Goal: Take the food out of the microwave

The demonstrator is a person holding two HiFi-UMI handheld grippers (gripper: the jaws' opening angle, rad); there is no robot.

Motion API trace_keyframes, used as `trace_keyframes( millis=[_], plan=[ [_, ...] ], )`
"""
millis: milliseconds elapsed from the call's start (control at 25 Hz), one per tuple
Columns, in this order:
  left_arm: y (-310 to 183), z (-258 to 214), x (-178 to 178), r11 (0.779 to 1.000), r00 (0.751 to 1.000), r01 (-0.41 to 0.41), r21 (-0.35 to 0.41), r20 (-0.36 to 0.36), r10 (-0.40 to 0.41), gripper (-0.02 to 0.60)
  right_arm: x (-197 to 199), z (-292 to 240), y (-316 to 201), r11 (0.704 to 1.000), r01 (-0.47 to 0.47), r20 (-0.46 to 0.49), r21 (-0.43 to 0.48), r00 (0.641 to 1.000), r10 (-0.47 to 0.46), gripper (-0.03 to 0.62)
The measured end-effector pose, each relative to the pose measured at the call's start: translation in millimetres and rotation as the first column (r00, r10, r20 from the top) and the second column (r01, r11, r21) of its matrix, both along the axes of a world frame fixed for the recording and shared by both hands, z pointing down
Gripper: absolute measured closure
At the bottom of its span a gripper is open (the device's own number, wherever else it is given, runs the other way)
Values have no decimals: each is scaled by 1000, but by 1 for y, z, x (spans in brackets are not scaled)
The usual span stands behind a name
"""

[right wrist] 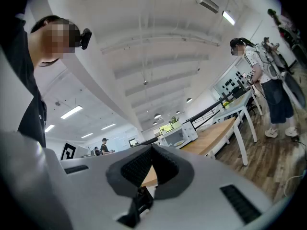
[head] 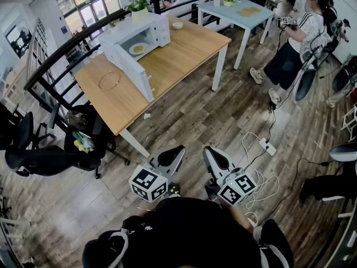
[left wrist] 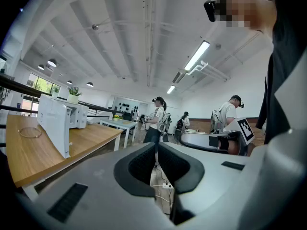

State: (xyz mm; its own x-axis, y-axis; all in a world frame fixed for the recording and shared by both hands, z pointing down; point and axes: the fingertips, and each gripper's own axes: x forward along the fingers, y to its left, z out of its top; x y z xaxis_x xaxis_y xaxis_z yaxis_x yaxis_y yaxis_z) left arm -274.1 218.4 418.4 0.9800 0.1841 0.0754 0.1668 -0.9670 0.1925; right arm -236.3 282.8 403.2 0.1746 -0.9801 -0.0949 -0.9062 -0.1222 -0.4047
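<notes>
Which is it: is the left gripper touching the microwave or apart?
Apart. The head view shows the left gripper far back, with floor between it and the table holding the microwave.

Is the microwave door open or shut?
Open. The microwave has its door swung out over the table, and the plate of food shows inside.
</notes>
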Motion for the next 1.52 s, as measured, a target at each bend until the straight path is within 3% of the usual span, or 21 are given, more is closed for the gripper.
trace_keyframes(
  millis=[600,840,1520],
  plan=[
    [20,-3,5,999,999,-34,2,15,34,557,1,-9,21,998,-37,1,58,999,37,594],
    [32,-1,11,1000,1000,-22,-3,17,23,557,12,-2,40,997,-66,0,33,998,66,592],
    [106,8,20,1000,998,-28,8,54,28,557,14,11,116,997,-63,28,33,998,62,593]
  ],
)
